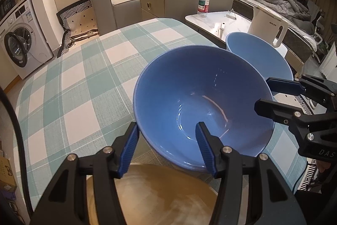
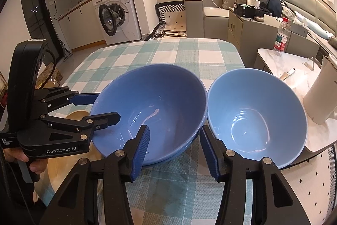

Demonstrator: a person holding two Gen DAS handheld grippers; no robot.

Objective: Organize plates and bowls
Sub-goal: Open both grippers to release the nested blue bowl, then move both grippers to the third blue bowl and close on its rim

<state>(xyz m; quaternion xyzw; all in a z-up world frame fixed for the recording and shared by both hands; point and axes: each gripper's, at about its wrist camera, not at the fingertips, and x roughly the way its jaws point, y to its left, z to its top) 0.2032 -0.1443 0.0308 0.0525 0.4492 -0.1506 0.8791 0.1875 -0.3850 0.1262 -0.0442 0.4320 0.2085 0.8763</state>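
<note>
Your left tool (image 1: pixel 166 148) straddles the near rim of the dark blue bowl (image 1: pixel 189 88) at frame centre, pads apart, released. Your right tool (image 2: pixel 174 150) straddles that bowl's right rim, also released; the light blue bowl (image 2: pixel 257 119) sits just beside it on the checked worktop (image 2: pixel 168 52).

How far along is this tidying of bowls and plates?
Partly. The darker blue bowl already seems nested in a second bowl beneath it. The left gripper and right gripper straddle its rim, jaws open. The lighter bowl and wooden plate sit apart, unstacked.

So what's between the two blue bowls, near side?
One finger of the right gripper, over checked cloth, between darker bowl and lighter bowl; seen in the right wrist view.
</note>
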